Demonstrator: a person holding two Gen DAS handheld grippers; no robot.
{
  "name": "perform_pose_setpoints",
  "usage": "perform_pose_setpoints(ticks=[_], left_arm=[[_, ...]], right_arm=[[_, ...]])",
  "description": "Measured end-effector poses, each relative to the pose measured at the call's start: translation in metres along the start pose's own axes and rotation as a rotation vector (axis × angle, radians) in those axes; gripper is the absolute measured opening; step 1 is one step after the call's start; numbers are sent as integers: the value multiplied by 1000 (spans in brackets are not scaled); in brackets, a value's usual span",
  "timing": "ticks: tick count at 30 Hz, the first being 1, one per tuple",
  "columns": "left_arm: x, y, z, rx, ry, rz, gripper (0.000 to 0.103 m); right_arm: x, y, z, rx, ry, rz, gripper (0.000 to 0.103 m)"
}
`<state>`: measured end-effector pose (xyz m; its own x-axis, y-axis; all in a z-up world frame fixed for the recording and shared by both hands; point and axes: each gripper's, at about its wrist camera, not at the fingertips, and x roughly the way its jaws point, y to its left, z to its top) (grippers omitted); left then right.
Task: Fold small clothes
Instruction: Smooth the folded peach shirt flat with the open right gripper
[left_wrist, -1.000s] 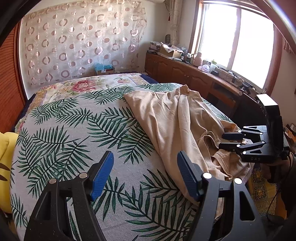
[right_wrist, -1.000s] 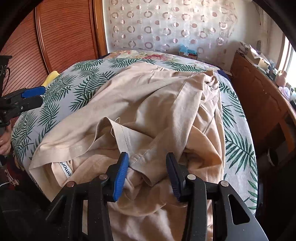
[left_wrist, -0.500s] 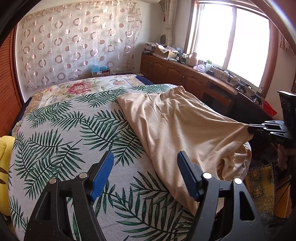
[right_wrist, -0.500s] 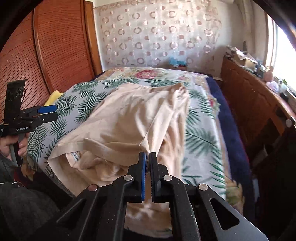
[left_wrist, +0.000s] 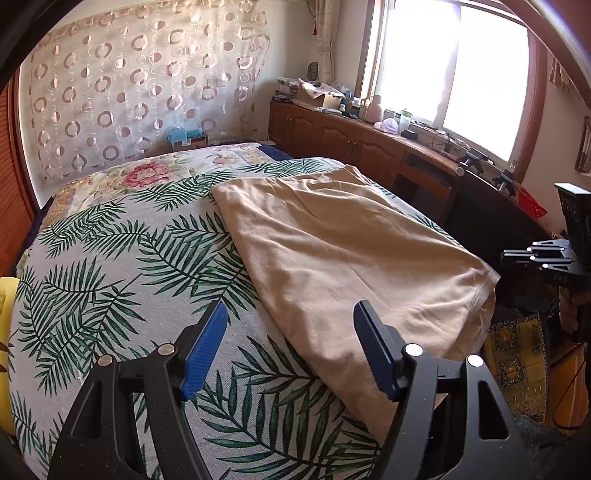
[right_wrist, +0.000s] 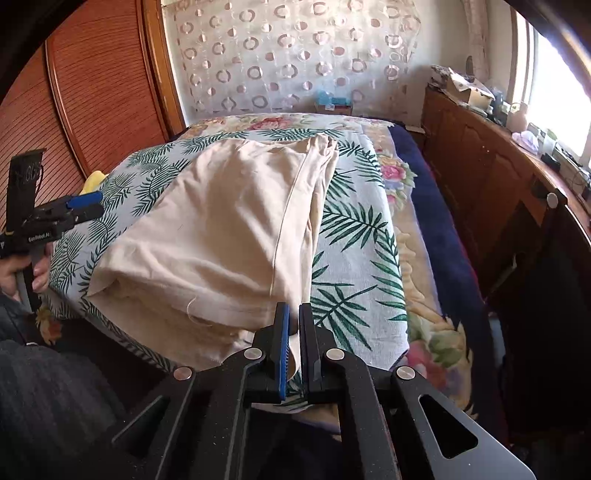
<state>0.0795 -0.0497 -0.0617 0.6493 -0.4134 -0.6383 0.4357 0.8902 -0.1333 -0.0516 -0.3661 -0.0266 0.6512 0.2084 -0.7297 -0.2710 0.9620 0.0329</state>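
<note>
The beige garment lies spread along the bed's window side, its near end drooping over the bed's foot edge. The right gripper is pinched tight on the garment's near corner, while the left gripper hovers over the bed beside the garment, fingers wide apart and empty. This looks like the straightening step before a fold; next the left should probably take the other near corner.

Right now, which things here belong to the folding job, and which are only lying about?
For the job:
- beige garment
- right gripper, shut on its near corner
- left gripper, open over the bed

Lying about:
- yellow item
- cardboard box on the cabinet
</note>
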Motion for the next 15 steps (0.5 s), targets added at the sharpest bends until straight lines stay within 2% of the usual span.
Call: perform_pose_setpoints(ticks=[1,3,6,15], left_arm=[[1,-1,0,0,1,-1,72],[2,-4,1,1,4,-5,72],[4,-9,-1,10,10,-8,72],[10,-13,-5,20,31,-6,72]], right_arm=[[-3,1,2,-2,-10,-1,11],[-4,4,7,-4,-39,-13,30],[0,9,11,-4,-71,-9,46],[44,20,9,-20,-52,-3,47]])
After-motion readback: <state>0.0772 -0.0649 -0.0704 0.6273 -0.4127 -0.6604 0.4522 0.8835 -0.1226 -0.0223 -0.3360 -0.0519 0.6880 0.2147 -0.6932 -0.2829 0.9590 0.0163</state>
